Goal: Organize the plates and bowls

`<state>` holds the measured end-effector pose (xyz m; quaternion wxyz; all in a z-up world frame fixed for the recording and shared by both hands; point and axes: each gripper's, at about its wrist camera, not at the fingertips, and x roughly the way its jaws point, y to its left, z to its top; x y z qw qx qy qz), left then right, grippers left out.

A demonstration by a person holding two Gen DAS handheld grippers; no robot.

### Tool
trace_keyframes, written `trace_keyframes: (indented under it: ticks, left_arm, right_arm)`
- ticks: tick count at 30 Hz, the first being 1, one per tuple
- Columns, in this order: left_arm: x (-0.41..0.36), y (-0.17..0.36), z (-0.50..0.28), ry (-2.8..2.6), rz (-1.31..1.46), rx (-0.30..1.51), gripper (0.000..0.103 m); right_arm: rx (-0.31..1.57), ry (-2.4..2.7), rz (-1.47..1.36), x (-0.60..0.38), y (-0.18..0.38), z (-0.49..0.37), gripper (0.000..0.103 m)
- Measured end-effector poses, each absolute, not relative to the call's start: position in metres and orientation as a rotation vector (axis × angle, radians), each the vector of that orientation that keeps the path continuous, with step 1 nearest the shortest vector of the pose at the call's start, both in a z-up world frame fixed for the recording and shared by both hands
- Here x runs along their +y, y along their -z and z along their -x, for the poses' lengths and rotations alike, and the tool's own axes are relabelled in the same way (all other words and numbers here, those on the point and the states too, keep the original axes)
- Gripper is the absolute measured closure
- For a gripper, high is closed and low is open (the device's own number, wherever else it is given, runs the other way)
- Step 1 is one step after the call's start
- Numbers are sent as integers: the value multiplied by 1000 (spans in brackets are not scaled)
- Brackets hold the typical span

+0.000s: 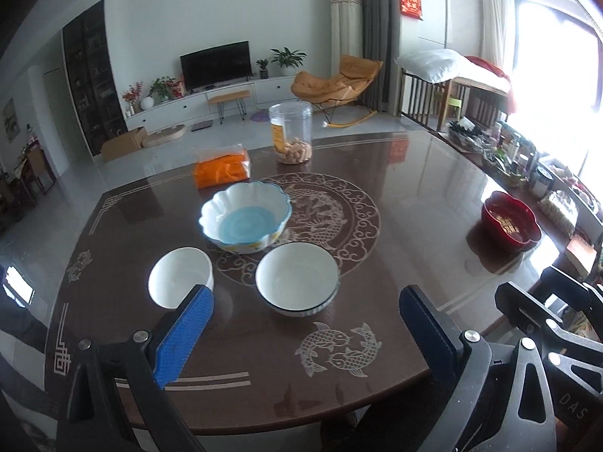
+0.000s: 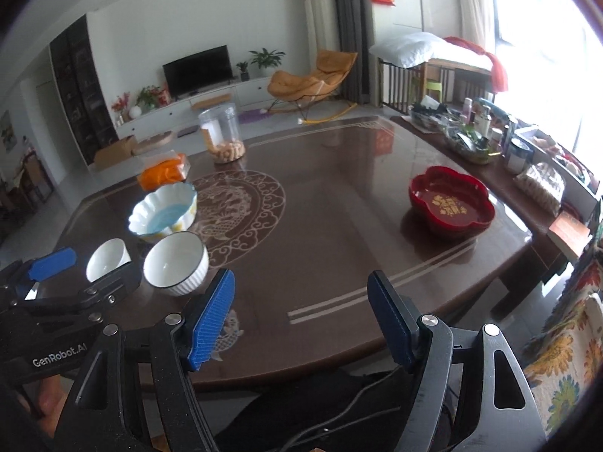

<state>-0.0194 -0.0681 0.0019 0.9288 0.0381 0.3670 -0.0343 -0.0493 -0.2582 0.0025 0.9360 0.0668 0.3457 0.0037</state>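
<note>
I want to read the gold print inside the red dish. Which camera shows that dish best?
The right wrist view: the red dish sits large and fairly central, its whole lobed rim and gold print visible, though too small to read. The left wrist view shows the same dish smaller, near the right edge, with the print blurred.

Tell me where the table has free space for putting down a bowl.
The widest bare patch of the table lies between the dragon circle and the red dish. The near edge by the double stripe is also free. It is crowded at the left, around the scalloped bowl and two white bowls.
</note>
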Motion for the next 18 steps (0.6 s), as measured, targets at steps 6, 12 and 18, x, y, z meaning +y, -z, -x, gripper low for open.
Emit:
trace_keyframes:
  ticks: [6,12,18]
  left_arm:
    - [-2,-20,26,-69,23,729,4]
    - [40,-17,34,-152,45,745,4]
    - [68,3,35,-206,58,802,4]
  right_arm:
    - [714,-227,-76,-186,-32,41,27]
    - [676,-274,23,-141,-38,38,27]
    - [743,-284,13,-129,-19,26,27]
